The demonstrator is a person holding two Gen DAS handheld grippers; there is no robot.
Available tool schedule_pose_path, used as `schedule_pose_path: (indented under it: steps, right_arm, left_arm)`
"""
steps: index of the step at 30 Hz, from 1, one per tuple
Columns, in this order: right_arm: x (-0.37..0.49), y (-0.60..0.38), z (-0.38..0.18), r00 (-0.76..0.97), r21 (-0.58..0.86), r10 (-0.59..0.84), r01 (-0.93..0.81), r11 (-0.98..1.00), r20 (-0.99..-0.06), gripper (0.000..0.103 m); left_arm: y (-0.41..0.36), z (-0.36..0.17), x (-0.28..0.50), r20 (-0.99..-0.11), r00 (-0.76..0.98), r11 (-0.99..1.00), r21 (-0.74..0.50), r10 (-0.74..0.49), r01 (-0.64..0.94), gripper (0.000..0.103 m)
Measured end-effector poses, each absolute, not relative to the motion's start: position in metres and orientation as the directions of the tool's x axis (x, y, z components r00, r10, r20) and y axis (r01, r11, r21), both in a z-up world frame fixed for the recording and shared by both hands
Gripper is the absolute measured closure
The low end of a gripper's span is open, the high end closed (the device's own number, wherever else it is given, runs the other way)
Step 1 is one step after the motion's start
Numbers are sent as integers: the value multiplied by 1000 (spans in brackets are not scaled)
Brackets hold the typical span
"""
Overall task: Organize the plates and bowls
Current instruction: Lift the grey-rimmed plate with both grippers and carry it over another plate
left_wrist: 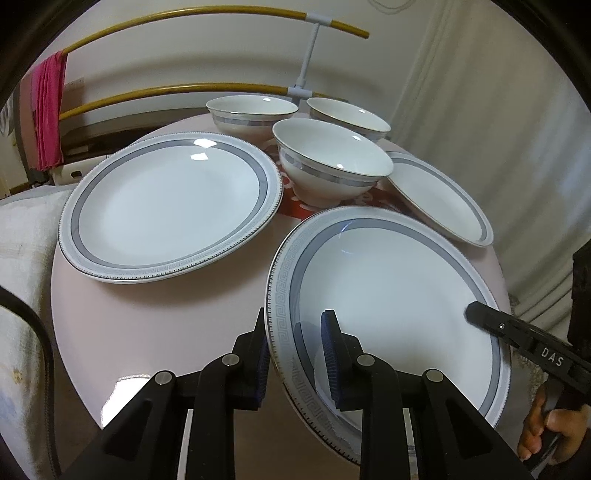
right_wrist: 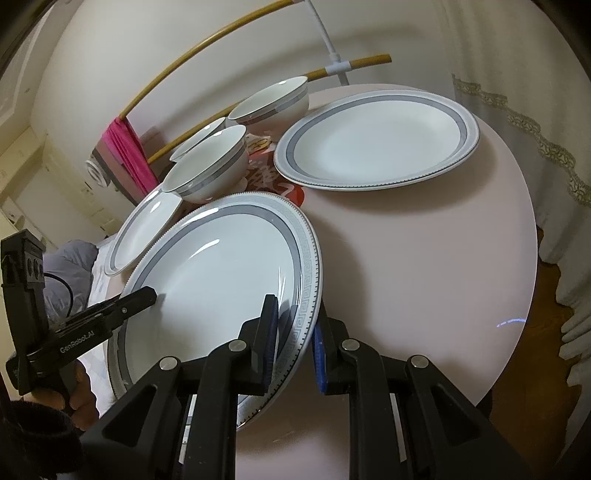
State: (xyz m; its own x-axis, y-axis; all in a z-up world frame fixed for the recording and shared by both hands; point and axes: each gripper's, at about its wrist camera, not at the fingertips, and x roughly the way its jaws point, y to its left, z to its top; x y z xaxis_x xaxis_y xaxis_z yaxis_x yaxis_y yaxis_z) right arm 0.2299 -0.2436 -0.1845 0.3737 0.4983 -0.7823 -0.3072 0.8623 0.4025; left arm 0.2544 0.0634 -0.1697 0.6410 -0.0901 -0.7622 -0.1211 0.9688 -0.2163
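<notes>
A large white plate with a grey patterned rim (left_wrist: 399,291) is held tilted over the pink round table (left_wrist: 166,317). My left gripper (left_wrist: 295,354) is shut on its left rim. My right gripper (right_wrist: 293,341) is shut on its opposite rim (right_wrist: 306,280); the right gripper also shows in the left wrist view (left_wrist: 517,332). A second large plate (left_wrist: 170,199) lies flat on the table. A smaller plate (left_wrist: 443,199) and three white bowls (left_wrist: 332,162) sit at the back.
A red patterned mat (left_wrist: 299,210) lies under the bowls. A gold rail rack (left_wrist: 221,26) with a pink cloth (left_wrist: 48,114) stands behind the table. Curtains (left_wrist: 498,110) hang to the right. Bare pink tabletop (right_wrist: 424,277) shows beside the held plate.
</notes>
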Motion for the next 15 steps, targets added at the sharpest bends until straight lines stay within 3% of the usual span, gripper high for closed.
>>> schedule_pose_path:
  steps: [15]
  right_arm:
    - [231, -282, -156, 419, 409, 521, -331, 850, -744, 86]
  left_arm:
    - [24, -141, 243, -688, 716, 983, -183, -117, -15, 83]
